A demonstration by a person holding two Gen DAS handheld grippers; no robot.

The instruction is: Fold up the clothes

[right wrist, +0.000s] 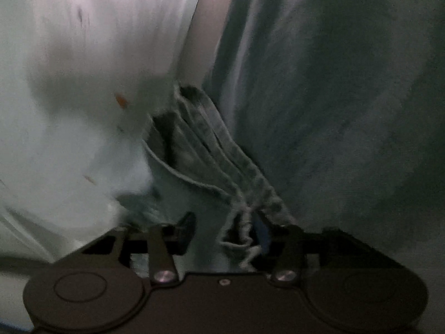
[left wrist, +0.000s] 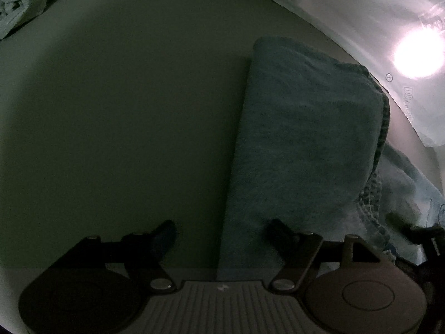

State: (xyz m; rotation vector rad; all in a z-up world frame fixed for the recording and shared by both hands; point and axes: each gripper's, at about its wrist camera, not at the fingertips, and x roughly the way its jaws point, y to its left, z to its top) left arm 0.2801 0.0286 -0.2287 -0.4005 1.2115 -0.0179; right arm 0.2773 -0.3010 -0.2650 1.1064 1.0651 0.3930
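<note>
A folded pair of blue jeans point(left wrist: 303, 139) lies on the dark table point(left wrist: 125, 111), its long folded edge running up the middle of the left wrist view. My left gripper point(left wrist: 222, 232) is open, one finger on the bare table and the other over the near end of the jeans. In the right wrist view the jeans' frayed hem and seams point(right wrist: 211, 161) lie right in front of my right gripper point(right wrist: 222, 229), which is open with loose threads between its fingers. The right gripper's finger also shows in the left wrist view point(left wrist: 403, 225), by the hem.
A crumpled heap of pale denim clothes point(left wrist: 30, 0) lies at the far left of the table. A white sheet with printed marks point(left wrist: 361, 14) runs along the far right, with a bright lamp glare point(left wrist: 417, 55). The same white surface point(right wrist: 69, 111) fills the right wrist view's left.
</note>
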